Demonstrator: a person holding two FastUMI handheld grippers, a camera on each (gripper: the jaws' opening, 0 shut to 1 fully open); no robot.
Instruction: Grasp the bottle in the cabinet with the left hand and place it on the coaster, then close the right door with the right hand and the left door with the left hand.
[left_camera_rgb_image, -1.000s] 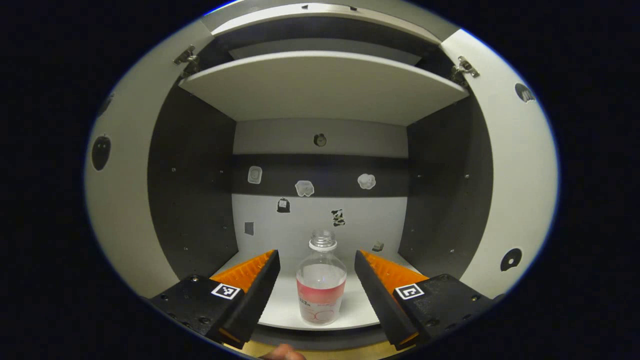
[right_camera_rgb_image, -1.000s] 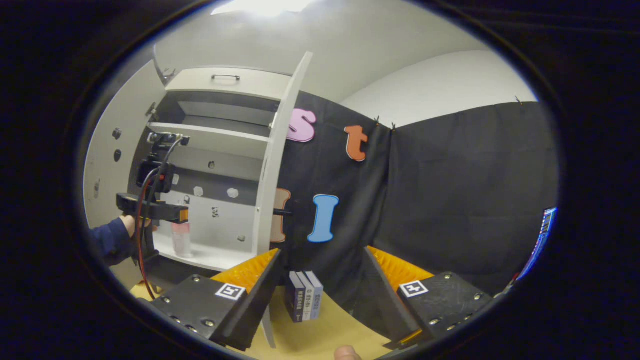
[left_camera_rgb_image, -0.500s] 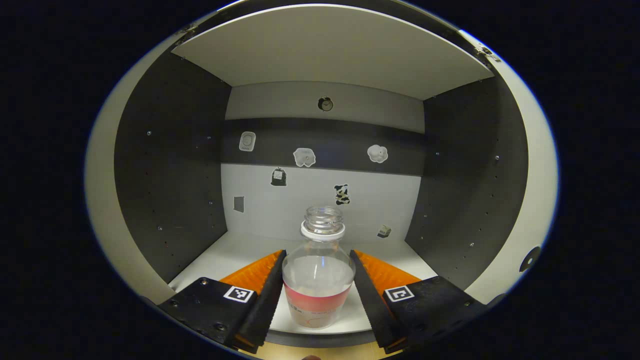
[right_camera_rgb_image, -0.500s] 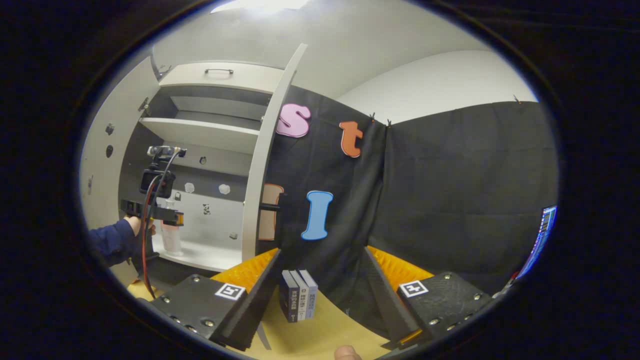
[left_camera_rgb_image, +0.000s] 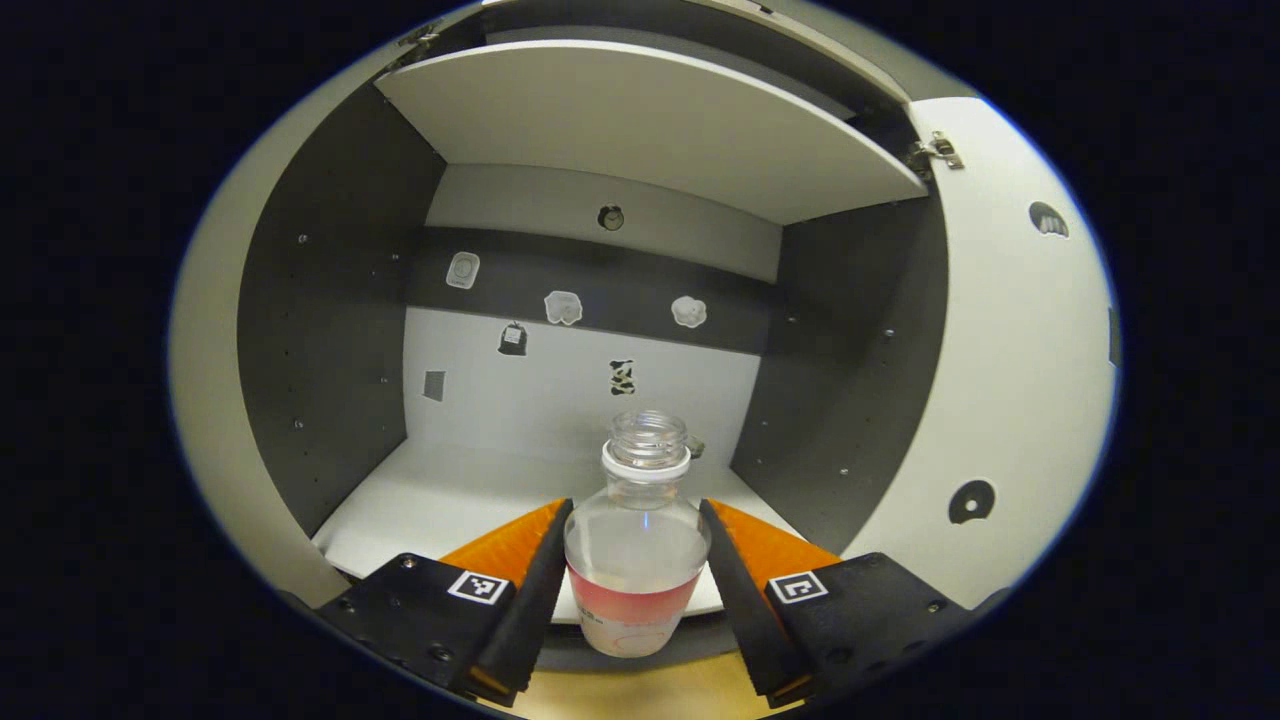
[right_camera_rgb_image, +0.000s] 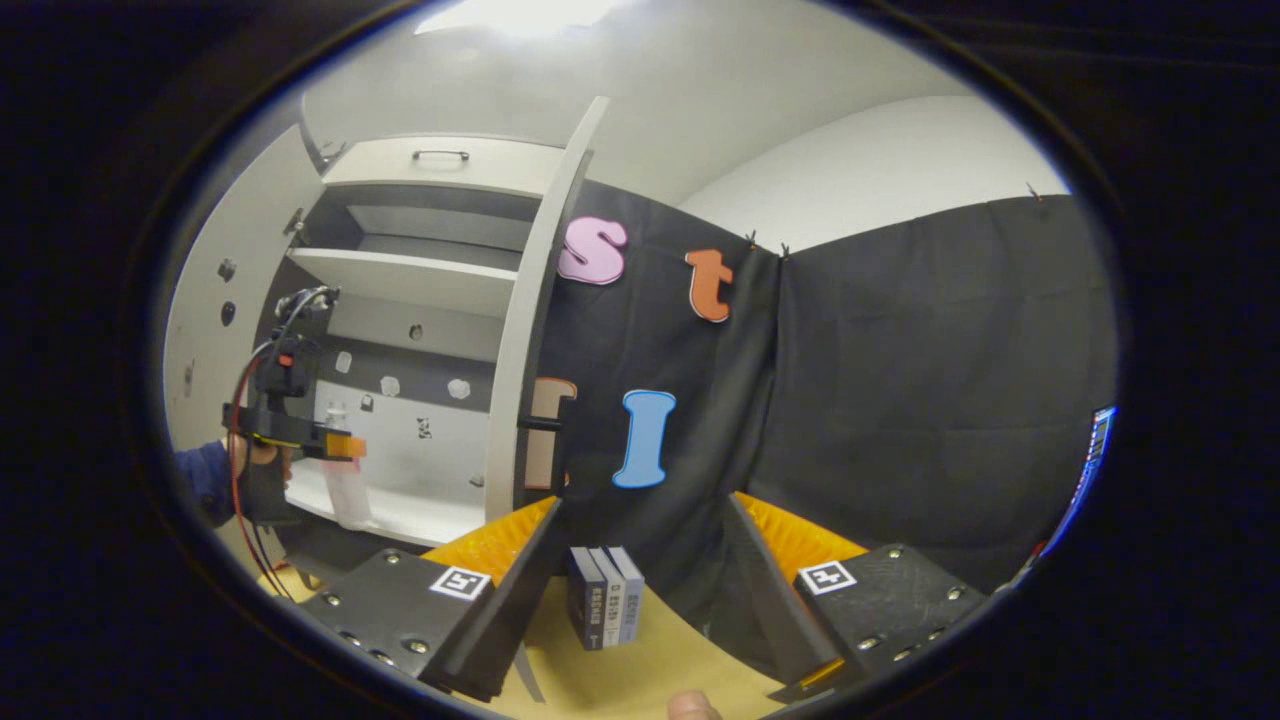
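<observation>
A clear, uncapped bottle (left_camera_rgb_image: 637, 560) with a red label sits between the fingers of my left gripper (left_camera_rgb_image: 632, 512), which is shut on its body. The bottle hangs at the front edge of the cabinet's lower shelf (left_camera_rgb_image: 450, 500). In the right gripper view, the left gripper (right_camera_rgb_image: 335, 445) holds the bottle (right_camera_rgb_image: 348, 495) at the cabinet mouth, with a hand in a blue sleeve (right_camera_rgb_image: 205, 478) behind it. My right gripper (right_camera_rgb_image: 642, 505) stands open over the wooden table (right_camera_rgb_image: 650, 670), grasping nothing.
Both cabinet doors stand open: the right door (left_camera_rgb_image: 1010, 400) and the left door (left_camera_rgb_image: 205, 400). The right door's edge (right_camera_rgb_image: 535, 330) faces my right gripper. An upper shelf (left_camera_rgb_image: 640, 130) spans the cabinet overhead. Three books (right_camera_rgb_image: 605, 608) stand on the table by the cloth wall.
My left gripper went in around the bottle, shut on it, and has drawn back with it to the shelf's front edge. The right gripper has barely moved.
</observation>
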